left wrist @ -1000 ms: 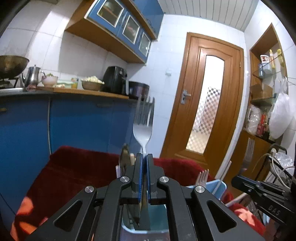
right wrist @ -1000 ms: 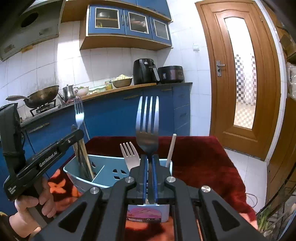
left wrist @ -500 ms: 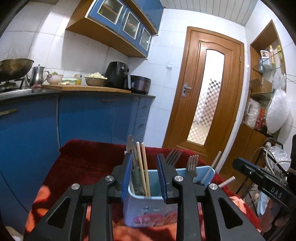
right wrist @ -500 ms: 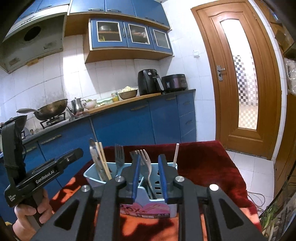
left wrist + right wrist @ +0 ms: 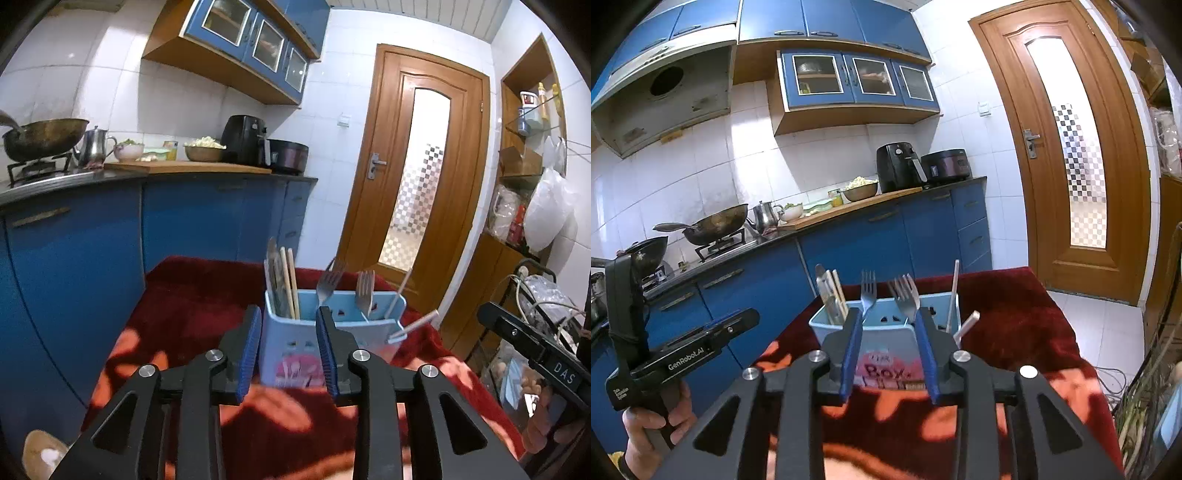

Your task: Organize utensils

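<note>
A light blue utensil holder (image 5: pixel 295 350) (image 5: pixel 890 347) stands on a red blanket (image 5: pixel 192 306) (image 5: pixel 1015 332). It holds two forks (image 5: pixel 327 286) (image 5: pixel 868 293), wooden chopsticks with a knife (image 5: pixel 284 284) (image 5: pixel 831 295) at its left end, and white sticks (image 5: pixel 400 291) (image 5: pixel 955 295) at its right end. My left gripper (image 5: pixel 289 349) is open and empty, just in front of the holder. My right gripper (image 5: pixel 889 352) is open and empty, also in front of the holder. The left gripper also shows in the right wrist view (image 5: pixel 731 325).
Blue kitchen cabinets (image 5: pixel 886 240) with a counter carrying a wok (image 5: pixel 716 225), a kettle and an air fryer (image 5: pixel 897 168) stand behind. A wooden door (image 5: pixel 1082 147) is at the right. Shelves and a wire rack (image 5: pixel 535 295) stand on the right side.
Both grippers let go of their forks, which now stand in the holder. Both opened and drew back and up from the holder.
</note>
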A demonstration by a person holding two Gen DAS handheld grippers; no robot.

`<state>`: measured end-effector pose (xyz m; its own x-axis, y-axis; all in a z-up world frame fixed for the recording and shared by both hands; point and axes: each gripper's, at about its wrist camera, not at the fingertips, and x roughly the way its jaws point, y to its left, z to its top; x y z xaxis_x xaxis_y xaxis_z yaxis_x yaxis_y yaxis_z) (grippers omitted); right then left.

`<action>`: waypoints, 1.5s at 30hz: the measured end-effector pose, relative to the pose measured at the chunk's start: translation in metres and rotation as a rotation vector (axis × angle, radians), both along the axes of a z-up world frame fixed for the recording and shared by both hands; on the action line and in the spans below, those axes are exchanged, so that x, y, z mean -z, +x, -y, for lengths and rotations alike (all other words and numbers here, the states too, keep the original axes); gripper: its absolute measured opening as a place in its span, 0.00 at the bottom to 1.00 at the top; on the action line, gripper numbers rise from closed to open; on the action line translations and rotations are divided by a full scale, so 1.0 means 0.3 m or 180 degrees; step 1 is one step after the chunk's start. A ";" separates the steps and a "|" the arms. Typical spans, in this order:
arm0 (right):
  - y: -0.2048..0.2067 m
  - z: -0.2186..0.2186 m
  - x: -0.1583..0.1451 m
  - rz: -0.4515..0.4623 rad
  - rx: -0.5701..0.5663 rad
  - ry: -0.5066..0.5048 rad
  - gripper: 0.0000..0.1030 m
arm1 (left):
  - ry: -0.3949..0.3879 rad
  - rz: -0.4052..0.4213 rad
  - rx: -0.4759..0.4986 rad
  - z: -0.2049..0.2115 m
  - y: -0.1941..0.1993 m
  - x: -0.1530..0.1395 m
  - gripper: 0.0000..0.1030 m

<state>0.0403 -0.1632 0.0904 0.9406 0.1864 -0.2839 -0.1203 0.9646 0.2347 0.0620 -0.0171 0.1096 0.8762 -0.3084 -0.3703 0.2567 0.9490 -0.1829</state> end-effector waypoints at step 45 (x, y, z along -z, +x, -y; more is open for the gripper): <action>-0.205 -0.066 0.358 0.0056 0.0591 -0.0605 0.99 | 0.0347 -0.0006 -0.0344 -0.015 -0.206 0.312 0.78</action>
